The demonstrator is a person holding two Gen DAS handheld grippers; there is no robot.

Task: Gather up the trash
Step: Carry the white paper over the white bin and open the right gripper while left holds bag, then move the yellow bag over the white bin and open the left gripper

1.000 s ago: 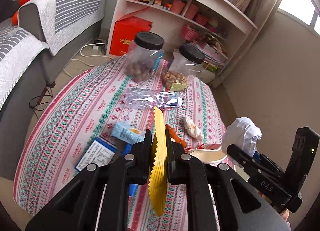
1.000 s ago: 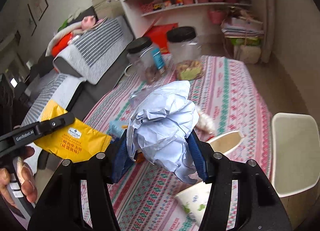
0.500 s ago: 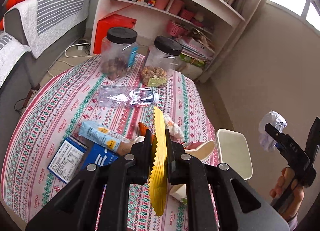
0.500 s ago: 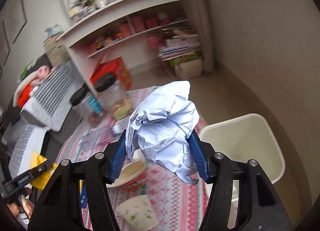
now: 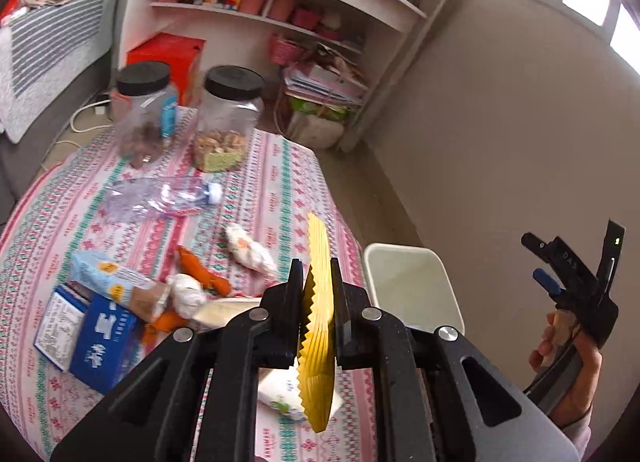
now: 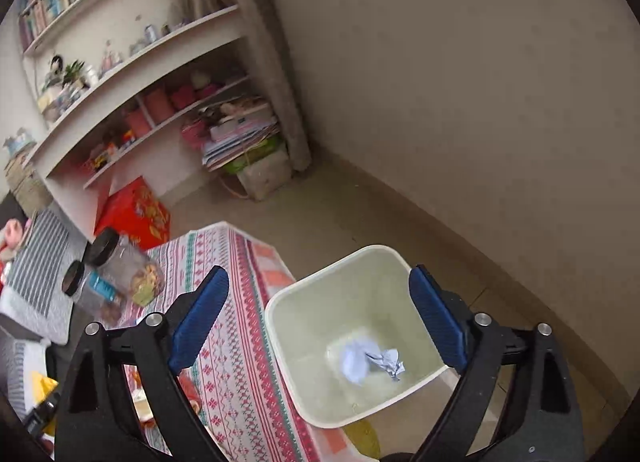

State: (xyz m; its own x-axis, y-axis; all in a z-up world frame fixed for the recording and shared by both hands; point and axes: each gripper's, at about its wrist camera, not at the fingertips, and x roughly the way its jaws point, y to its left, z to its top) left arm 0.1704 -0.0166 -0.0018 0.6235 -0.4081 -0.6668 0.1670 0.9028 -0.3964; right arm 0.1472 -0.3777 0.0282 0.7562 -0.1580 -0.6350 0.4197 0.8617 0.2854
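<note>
My left gripper [image 5: 316, 282] is shut on a flat yellow snack packet [image 5: 318, 326], held edge-on above the table's near right side. A cream bin [image 6: 304, 310] stands on the floor beside the table, and it shows past the packet as the bin [image 5: 408, 282] in the left wrist view. My right gripper [image 6: 318, 320] hangs over the bin with its jaws opening wide and nothing between them. The crumpled white paper ball [image 6: 370, 360] lies at the bin's bottom. In the left wrist view the right gripper [image 5: 538, 258] is at the far right in a hand.
On the patterned tablecloth [image 5: 280, 166] lie two black-lidded jars [image 5: 228, 118], a flattened plastic bottle [image 5: 160, 196], blue boxes [image 5: 100, 334], wrappers [image 5: 248, 248] and paper cups. White shelves [image 6: 132, 74] and a red box [image 6: 134, 212] stand behind. A beige wall is on the right.
The right gripper swung from over the table to above the bin, opened, and the paper ball dropped into the bin. The left gripper shifted right along the table with the yellow packet.
</note>
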